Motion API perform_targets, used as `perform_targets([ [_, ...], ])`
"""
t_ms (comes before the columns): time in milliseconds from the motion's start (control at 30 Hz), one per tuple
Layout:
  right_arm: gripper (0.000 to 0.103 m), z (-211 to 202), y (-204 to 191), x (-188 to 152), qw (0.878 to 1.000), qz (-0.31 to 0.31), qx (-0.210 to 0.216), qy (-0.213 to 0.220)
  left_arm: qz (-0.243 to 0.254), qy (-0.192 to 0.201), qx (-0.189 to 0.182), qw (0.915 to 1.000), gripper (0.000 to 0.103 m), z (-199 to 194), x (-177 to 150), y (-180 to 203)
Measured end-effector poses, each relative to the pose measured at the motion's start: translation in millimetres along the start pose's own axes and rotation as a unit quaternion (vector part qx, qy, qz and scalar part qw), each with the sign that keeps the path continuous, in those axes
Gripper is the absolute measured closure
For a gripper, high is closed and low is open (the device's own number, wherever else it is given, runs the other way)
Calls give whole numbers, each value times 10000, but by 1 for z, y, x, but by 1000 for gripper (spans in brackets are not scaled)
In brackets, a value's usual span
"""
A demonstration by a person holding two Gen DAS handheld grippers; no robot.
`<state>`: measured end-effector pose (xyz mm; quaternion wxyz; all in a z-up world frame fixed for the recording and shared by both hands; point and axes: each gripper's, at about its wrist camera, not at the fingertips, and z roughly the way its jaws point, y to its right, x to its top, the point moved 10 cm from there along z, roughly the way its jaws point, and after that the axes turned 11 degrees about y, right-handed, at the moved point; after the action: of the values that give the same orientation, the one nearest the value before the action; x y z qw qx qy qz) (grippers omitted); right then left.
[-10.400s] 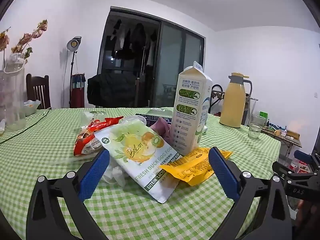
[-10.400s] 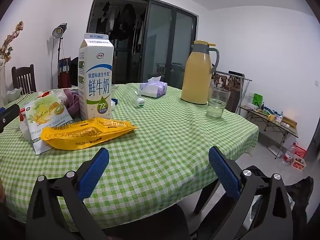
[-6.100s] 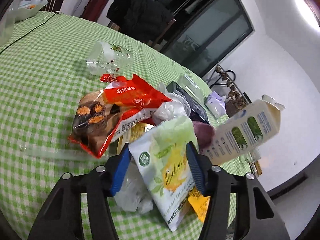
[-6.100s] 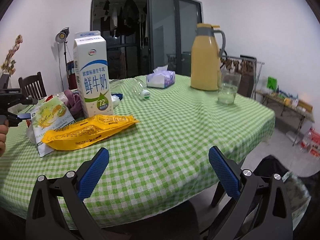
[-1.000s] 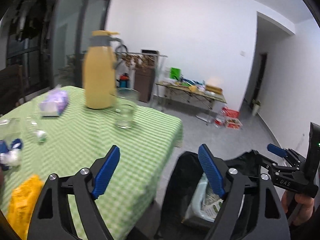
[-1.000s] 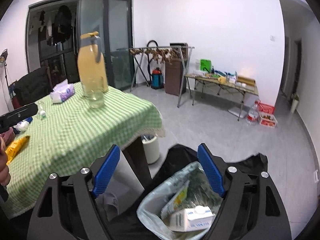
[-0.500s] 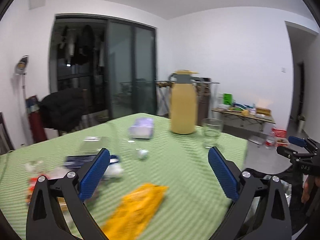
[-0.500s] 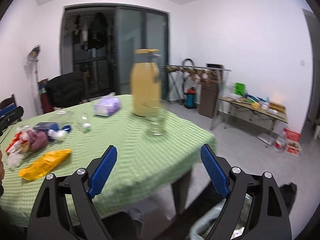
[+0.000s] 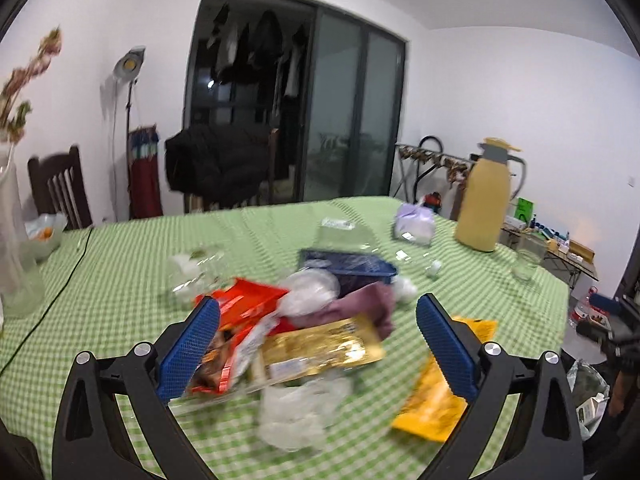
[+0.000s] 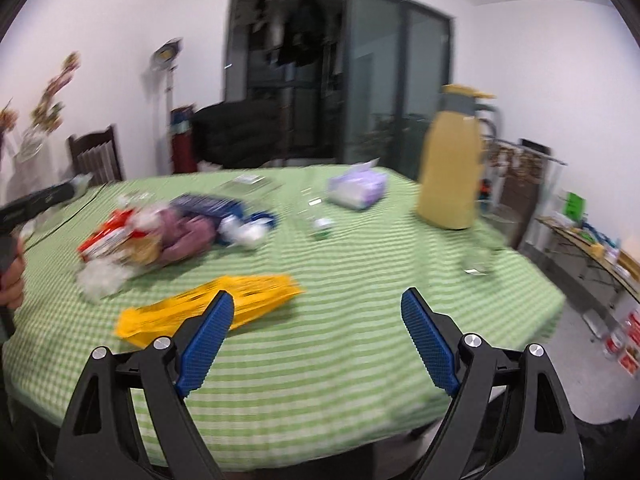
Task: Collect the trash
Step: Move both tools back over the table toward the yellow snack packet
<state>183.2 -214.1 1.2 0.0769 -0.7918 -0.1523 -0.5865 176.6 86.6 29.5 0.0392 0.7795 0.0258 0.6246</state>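
Your desk (image 9: 120,288), under green checked cloth, fills both views; both are motion-blurred, so small detail is soft. Landmark is the yellow flask (image 9: 486,196), upright near the desk's far right corner.

Largest to smallest:
- Trash heap (image 9: 288,332) sits well left of the flask, toward the near edge. It has a red snack bag (image 9: 240,312), a gold wrapper (image 9: 320,350) on top at the front, a purple crumpled piece (image 9: 360,304), clear crumpled plastic (image 9: 300,412) nearest you, and a dark blue tray (image 9: 348,266) at the back.
- Yellow wrapper (image 10: 212,312) lies flat and apart from the heap, on the flask's side of it, near the front edge.
- Tissue pack (image 10: 358,188), lilac, lies just left of the flask.
- Drinking glass (image 9: 526,264) stands in front of the flask toward the right edge, close to it.
- Small clear bottle (image 10: 318,216) lies on its side, between the tissue pack and the blue tray.
- Bin bag (image 9: 586,396) shows off the desk, below and right of the flask, with a carton in it.

Left gripper (image 9: 318,344): fingers (image 9: 188,350) spread wide after just opening further, nothing between them. They frame the gold wrapper from above, with no contact.
Right gripper (image 10: 316,340): fingers (image 10: 206,338) wide apart and empty. The left one overlaps the yellow wrapper's near end in view; whether it touches I can't tell.

Your left hand (image 10: 12,276) shows at the right view's edge, far left of the flask.
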Motion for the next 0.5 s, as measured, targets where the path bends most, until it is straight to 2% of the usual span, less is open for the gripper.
perform_targets([
  [133, 21, 19, -49, -17, 9982, -340, 402, -279, -492, -317, 77, 9983, 8, 11, -20, -35],
  [233, 21, 36, -86, -32, 9938, -739, 642, -521, -818, -389, 70, 9959, 8, 17, -35, -52],
  [400, 21, 52, -126, -56, 9846, -1257, 887, -828, -977, -529, 11, 9938, 8, 26, -43, -60],
  [500, 21, 53, -138, -58, 9816, -1424, 974, -813, -1001, -593, 55, 9932, 8, 27, -45, -62],
])
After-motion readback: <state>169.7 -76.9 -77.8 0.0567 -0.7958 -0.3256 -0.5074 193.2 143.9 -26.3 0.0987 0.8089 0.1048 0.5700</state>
